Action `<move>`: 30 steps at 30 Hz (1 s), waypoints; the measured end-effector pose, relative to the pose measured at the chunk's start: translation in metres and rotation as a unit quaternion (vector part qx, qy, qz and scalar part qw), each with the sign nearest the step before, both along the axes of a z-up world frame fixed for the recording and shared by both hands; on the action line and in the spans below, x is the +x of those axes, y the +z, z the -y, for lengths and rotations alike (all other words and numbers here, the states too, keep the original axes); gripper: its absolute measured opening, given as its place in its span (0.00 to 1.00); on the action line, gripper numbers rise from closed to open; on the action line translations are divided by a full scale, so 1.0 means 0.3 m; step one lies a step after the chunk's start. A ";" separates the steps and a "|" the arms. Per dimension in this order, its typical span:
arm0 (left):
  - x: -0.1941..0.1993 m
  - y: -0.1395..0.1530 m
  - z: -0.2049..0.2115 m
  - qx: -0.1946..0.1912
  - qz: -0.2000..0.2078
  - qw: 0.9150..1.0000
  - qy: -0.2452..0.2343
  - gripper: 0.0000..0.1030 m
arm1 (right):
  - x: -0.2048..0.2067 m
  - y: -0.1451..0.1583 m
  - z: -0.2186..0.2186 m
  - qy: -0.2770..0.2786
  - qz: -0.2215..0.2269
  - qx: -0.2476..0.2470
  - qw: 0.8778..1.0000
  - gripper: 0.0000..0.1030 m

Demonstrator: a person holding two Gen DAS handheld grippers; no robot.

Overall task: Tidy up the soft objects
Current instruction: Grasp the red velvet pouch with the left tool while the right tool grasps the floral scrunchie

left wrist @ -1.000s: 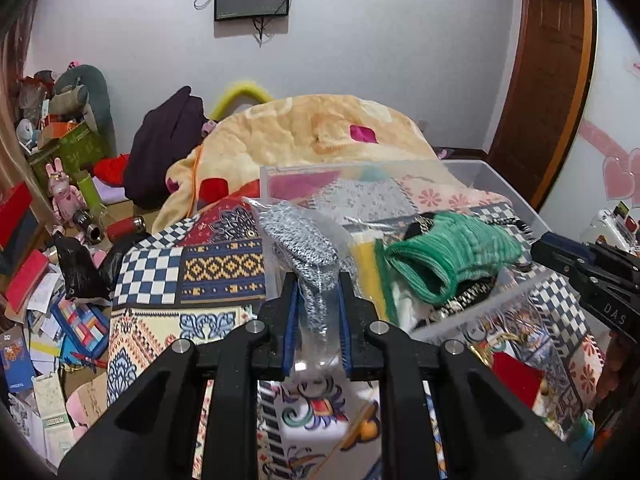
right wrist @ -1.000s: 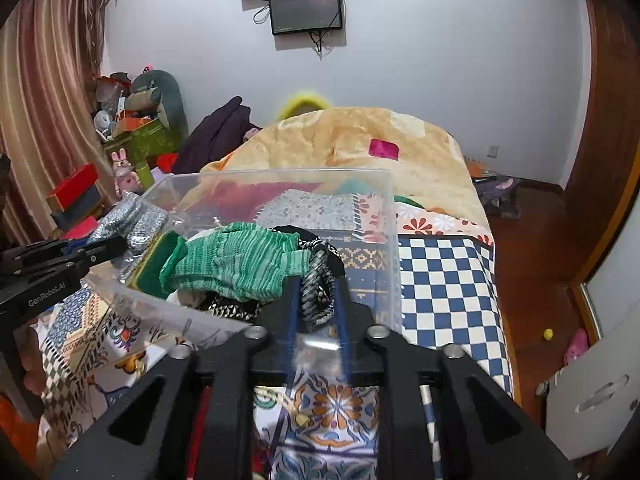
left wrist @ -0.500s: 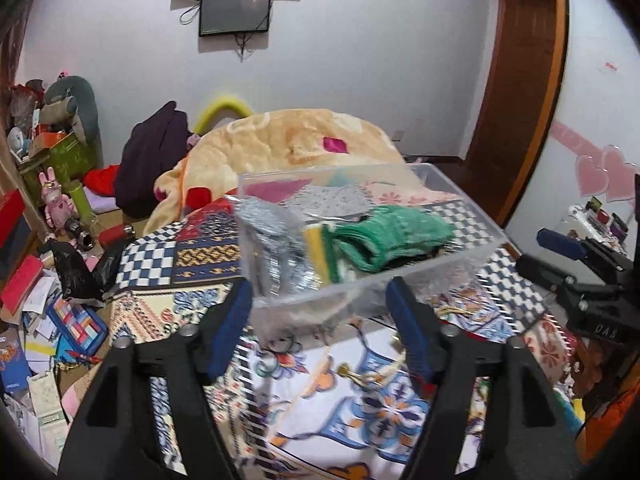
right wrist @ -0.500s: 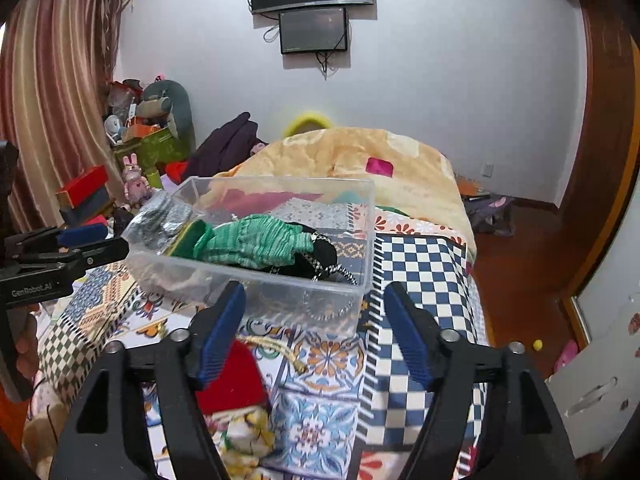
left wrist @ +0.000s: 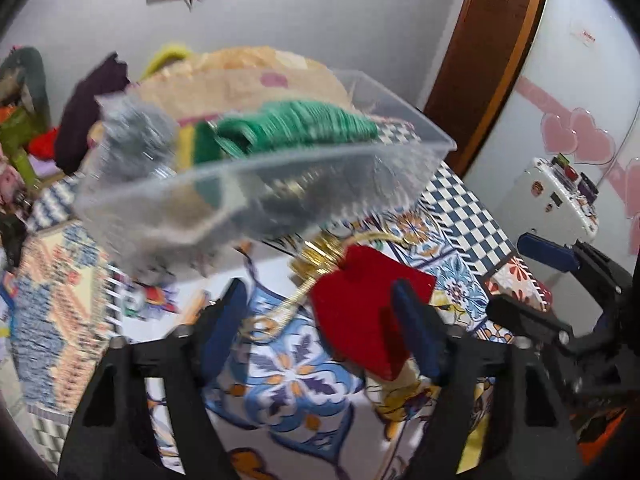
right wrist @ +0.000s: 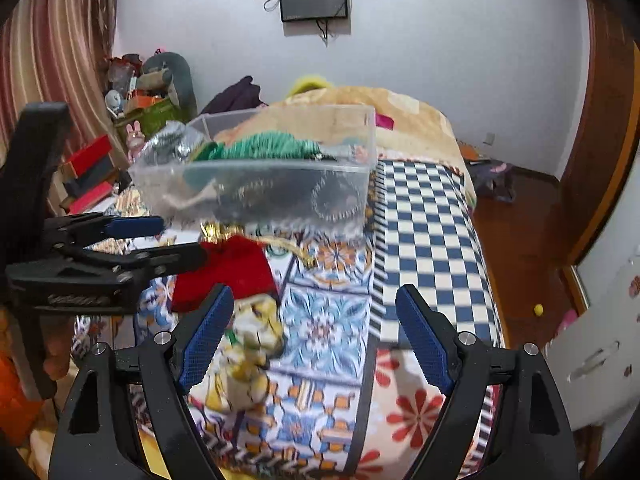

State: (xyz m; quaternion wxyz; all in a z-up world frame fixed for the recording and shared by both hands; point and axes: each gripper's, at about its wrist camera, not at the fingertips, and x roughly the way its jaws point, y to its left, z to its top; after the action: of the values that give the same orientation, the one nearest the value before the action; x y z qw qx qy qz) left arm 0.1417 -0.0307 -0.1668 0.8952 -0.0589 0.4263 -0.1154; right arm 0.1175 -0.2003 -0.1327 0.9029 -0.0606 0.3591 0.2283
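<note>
A clear plastic bin sits on the patterned bedspread, also in the right wrist view. It holds a green knit item, a grey knit item and darker things. A red pouch with a gold cord lies in front of the bin, also in the right wrist view. A yellow-white soft thing lies near it. My left gripper is open, its jaws either side of the red pouch. My right gripper is open and empty above the bedspread.
A folded orange blanket lies behind the bin. Boxes, toys and clutter crowd the floor at the left. A wooden door and a white cabinet stand at the right. The bed's right edge drops to the floor.
Both grippers let go of the items in the bin, opened wide and drew back. The left gripper swung down and right toward the red pouch.
</note>
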 end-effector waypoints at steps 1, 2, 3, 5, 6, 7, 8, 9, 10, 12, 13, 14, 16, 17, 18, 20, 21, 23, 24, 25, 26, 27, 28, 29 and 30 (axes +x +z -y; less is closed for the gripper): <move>0.003 -0.011 0.007 -0.005 -0.007 1.000 -0.006 0.49 | -0.005 -0.004 0.006 0.000 -0.004 0.000 1.000 0.79; 0.008 -0.025 0.014 -0.011 -0.015 1.000 -0.013 0.45 | -0.010 -0.007 0.008 0.000 -0.006 0.001 1.000 0.79; 0.011 -0.039 0.022 -0.016 -0.022 0.999 -0.021 0.34 | -0.017 -0.008 0.010 0.001 -0.008 0.003 1.000 0.79; -0.001 -0.043 0.028 -0.005 -0.015 1.000 -0.019 0.24 | -0.026 -0.012 0.008 0.007 -0.011 0.007 1.000 0.79; -0.005 -0.040 0.025 -0.004 -0.014 1.000 -0.020 0.15 | -0.032 -0.015 0.004 0.009 -0.012 0.006 1.000 0.79; -0.013 -0.034 0.019 -0.007 -0.012 1.000 -0.018 0.15 | -0.033 -0.018 -0.004 0.012 -0.014 0.006 1.000 0.79; -0.028 -0.023 0.005 -0.010 -0.004 1.000 -0.010 0.14 | -0.034 -0.022 -0.011 0.015 -0.016 0.007 1.000 0.80; -0.037 -0.015 -0.007 -0.008 0.002 1.000 -0.003 0.14 | -0.037 -0.027 -0.020 0.020 -0.020 0.010 1.000 0.81; -0.047 -0.006 -0.019 -0.002 0.008 1.000 0.005 0.13 | -0.039 -0.030 -0.028 0.024 -0.024 0.013 0.999 0.82; -0.077 0.019 -0.047 0.007 0.023 0.999 0.022 0.13 | -0.042 -0.041 -0.050 0.037 -0.033 0.017 0.999 0.82; -0.089 0.030 -0.061 0.010 0.028 0.999 0.029 0.13 | -0.043 -0.048 -0.061 0.041 -0.037 0.017 0.998 0.82; -0.103 0.042 -0.075 0.012 0.033 0.999 0.037 0.13 | -0.045 -0.055 -0.075 0.046 -0.041 0.015 0.998 0.82; -0.134 0.063 -0.104 0.017 0.043 0.998 0.050 0.13 | -0.048 -0.071 -0.102 0.057 -0.049 0.011 0.997 0.82; -0.149 0.073 -0.122 0.019 0.047 0.997 0.056 0.13 | -0.053 -0.082 -0.120 0.064 -0.053 0.008 0.996 0.82; -0.163 0.081 -0.134 0.019 0.052 0.997 0.061 0.13 | -0.056 -0.089 -0.131 0.070 -0.056 0.007 0.996 0.82; -0.185 0.091 -0.156 0.015 0.054 0.996 0.068 0.13 | -0.062 -0.105 -0.157 0.080 -0.063 0.001 0.995 0.82; -0.196 0.094 -0.164 0.014 0.056 0.996 0.071 0.13 | -0.065 -0.115 -0.169 0.085 -0.066 -0.003 0.994 0.82; -0.207 0.092 -0.168 0.014 0.058 0.995 0.075 0.13 | -0.077 -0.130 -0.193 0.091 -0.056 -0.023 0.994 0.84; -0.214 0.093 -0.173 0.013 0.058 0.995 0.076 0.13 | -0.083 -0.134 -0.204 0.094 -0.049 -0.038 0.994 0.84; -0.219 0.095 -0.174 0.013 0.059 0.995 0.076 0.13 | -0.091 -0.139 -0.214 0.096 -0.041 -0.052 0.993 0.83; -0.224 0.097 -0.174 0.014 0.060 0.995 0.077 0.13 | -0.099 -0.141 -0.221 0.097 -0.031 -0.065 0.993 0.82; -0.227 0.101 -0.174 0.015 0.062 0.995 0.077 0.13 | -0.105 -0.141 -0.223 0.099 -0.026 -0.067 0.992 0.79; -0.230 0.106 -0.173 0.015 0.065 0.995 0.077 0.13 | -0.108 -0.139 -0.221 0.100 -0.023 -0.066 0.993 0.67; -0.231 0.110 -0.170 0.016 0.067 0.995 0.078 0.13 | -0.109 -0.135 -0.218 0.101 -0.022 -0.064 0.993 0.60; -0.232 0.117 -0.169 0.017 0.070 0.994 0.078 0.13 | -0.108 -0.131 -0.213 0.100 -0.023 -0.063 0.993 0.48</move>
State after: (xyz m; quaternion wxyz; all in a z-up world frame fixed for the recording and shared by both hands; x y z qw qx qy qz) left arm 0.0722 0.0199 -0.1318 0.9300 -0.0690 0.3585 -0.0419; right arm 0.0852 -0.1364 -0.1721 0.8615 -0.1478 0.3853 0.2959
